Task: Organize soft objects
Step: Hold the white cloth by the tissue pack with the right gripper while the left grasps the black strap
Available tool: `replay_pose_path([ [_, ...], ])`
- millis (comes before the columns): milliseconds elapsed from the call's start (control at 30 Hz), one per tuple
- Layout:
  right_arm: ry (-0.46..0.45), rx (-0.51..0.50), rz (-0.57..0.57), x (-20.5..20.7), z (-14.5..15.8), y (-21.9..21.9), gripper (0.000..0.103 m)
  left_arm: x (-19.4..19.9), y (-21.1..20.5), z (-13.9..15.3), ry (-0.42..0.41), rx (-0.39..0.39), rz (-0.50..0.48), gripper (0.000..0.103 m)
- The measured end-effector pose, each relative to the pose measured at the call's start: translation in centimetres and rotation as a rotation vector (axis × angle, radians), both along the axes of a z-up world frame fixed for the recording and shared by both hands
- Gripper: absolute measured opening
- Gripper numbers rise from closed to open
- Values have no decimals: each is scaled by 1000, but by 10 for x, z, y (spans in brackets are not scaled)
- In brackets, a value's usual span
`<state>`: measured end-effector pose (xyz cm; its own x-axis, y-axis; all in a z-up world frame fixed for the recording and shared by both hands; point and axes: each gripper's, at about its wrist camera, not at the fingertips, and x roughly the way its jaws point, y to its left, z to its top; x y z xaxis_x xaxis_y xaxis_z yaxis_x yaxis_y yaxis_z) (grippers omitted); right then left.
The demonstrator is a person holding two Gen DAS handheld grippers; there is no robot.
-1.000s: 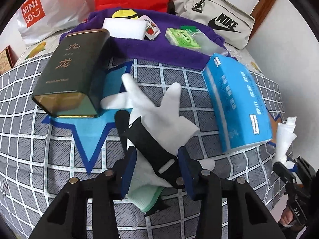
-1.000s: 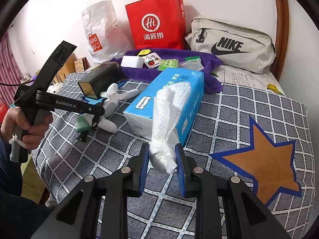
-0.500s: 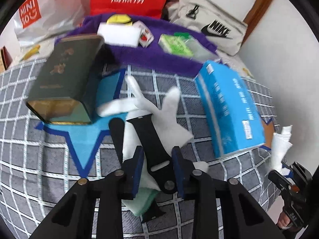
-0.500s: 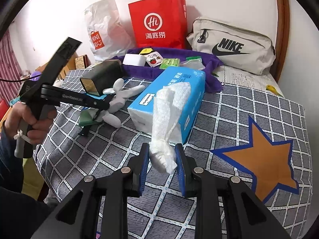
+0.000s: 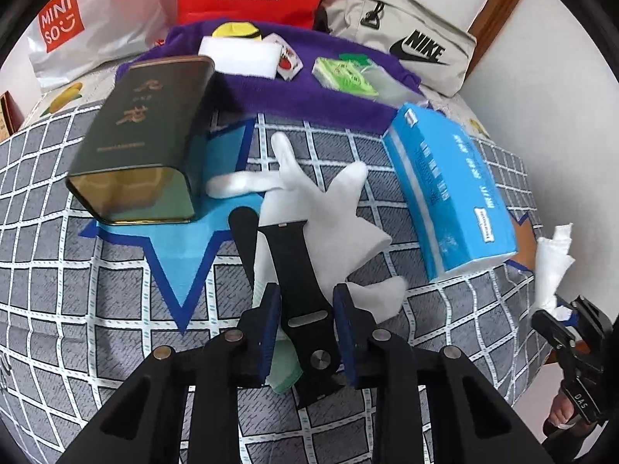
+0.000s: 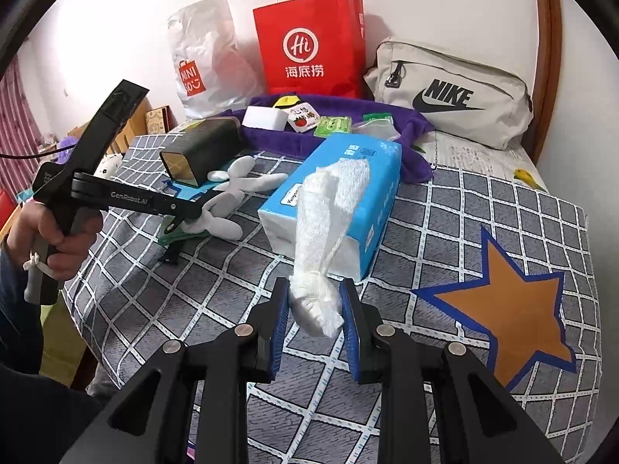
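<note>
**Operator:** Looking down my left gripper (image 5: 305,323) now: the fingers have just been closing, and they sit narrow with the black watch strap (image 5: 296,270) between them. The pads look to be at its edges near the buckle end, though I can't say for certain they press it.

**Spotter:** Where's the strap lying?

**Operator:** On top of the white glove (image 5: 329,208), which is spread flat on the grey checked bedspread (image 5: 77,282), partly over the blue star print. A green cuff pokes out under my left finger. Just beside the glove's fingertips, to the left, lies the dark green tin (image 5: 143,143), on its side with the open end facing me.

**Spotter:** And your right hand?

**Operator:** My right gripper (image 6: 315,317) is pinching a bunched white tissue (image 6: 323,239); the fingers are close together on its twisted lower end, and the loose end stands up in front of the blue tissue pack (image 6: 348,189). The pack lies on the bedspread, to the right of the glove.

**Spotter:** Behind all that?

**Operator:** A purple towel (image 6: 410,147) with small packets and a white sponge on it, then a red paper bag (image 6: 309,46), a white plastic bag (image 6: 205,58) and a beige Nike pouch (image 6: 452,96) against the wall.
</note>
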<state>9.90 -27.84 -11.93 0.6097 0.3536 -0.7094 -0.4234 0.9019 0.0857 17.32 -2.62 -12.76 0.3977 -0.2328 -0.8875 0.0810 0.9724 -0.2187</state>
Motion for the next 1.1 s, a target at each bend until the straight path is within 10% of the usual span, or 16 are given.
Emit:
replay_pose_path([
  [1100, -65, 23, -42, 46, 47, 5, 26, 18, 18, 56, -135, -19, 11, 25],
])
